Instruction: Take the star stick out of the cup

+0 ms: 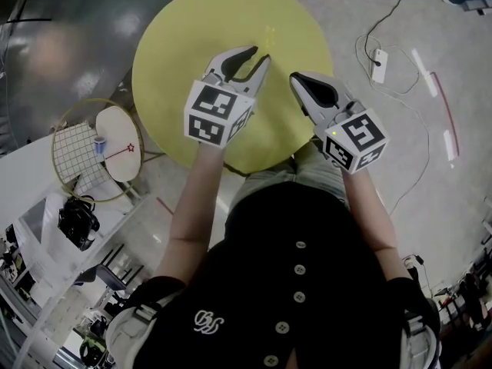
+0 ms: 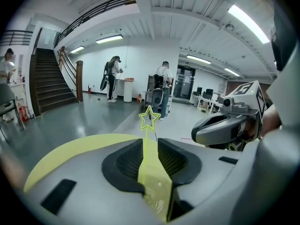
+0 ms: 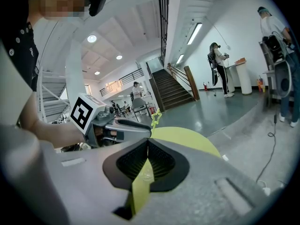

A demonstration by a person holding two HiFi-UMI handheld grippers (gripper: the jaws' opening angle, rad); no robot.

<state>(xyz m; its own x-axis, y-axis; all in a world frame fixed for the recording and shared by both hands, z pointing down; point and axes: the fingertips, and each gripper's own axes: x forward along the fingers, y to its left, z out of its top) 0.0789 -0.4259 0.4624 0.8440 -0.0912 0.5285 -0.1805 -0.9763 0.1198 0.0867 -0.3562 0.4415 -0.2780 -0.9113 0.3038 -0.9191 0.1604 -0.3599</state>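
Two grippers are up over the round yellow tabletop point(image 1: 177, 44), side by side with their tips close together.

The left gripper point(image 1: 260, 55) has its jaws clamped on the yellow star stick point(image 2: 146, 132). In the left gripper view the thin stick runs straight out from between the ribbed pads. The little outline star sits on the far end, pointing away from the person. From the head view it's tough to pick out, yellow on yellow, just a faint line past the jaw tips. So the stick is held out over the tabletop in that gripper.

The right gripper point(image 1: 297, 80) has its jaws closed right up, pads meeting, and I can't see anything pinched between them. The yellow in the gap behind the pads looks like tabletop to me. The right gripper view also catches the star poking out next to the left gripper's tips.

Off to the person's left, well apart from all this, there's a small white side table point(image 1: 115, 121). A small blue cup point(image 1: 100, 142) stands on it and a red star stick point(image 1: 123, 152) lies near the cup. Cables point(image 1: 384, 21) trail over the grey floor beyond the tabletop. The left gripper view shows a few people point(image 2: 115, 76) standing in the background near a staircase point(image 2: 47, 86).
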